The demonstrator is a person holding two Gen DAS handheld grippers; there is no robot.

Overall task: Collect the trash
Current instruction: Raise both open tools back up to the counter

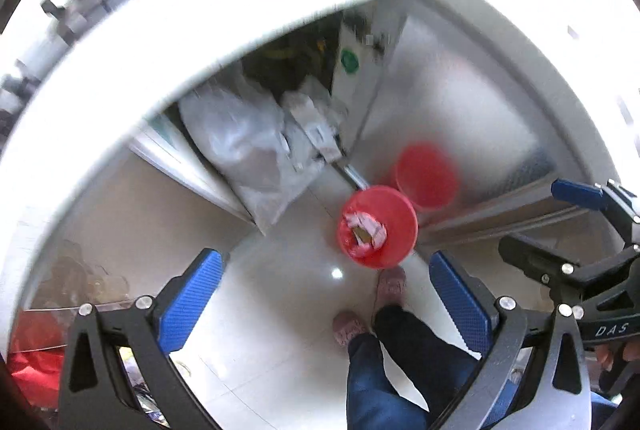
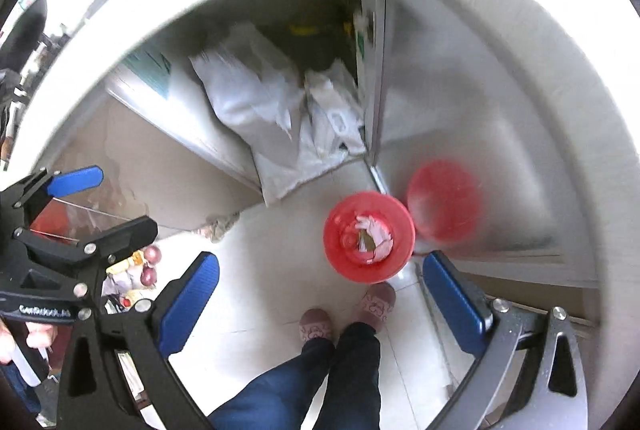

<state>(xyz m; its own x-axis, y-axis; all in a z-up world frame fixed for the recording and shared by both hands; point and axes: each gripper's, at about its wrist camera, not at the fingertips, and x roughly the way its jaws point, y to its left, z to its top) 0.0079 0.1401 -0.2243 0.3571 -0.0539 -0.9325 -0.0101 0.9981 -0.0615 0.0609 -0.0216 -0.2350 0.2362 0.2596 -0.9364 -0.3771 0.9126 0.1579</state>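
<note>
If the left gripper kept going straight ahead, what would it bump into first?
Probably the red bin on the floor, which already holds crumpled trash. The left gripper has its jaws wide open around nothing, and the bin sits just above the gap between them. Depth is hard to judge, so it might land on tile beside it.

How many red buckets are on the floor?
1 real one: the red bucket with scraps inside, just ahead of the person's slippers. The red shape behind it looks like its reflection in the shiny cabinet door.
</note>
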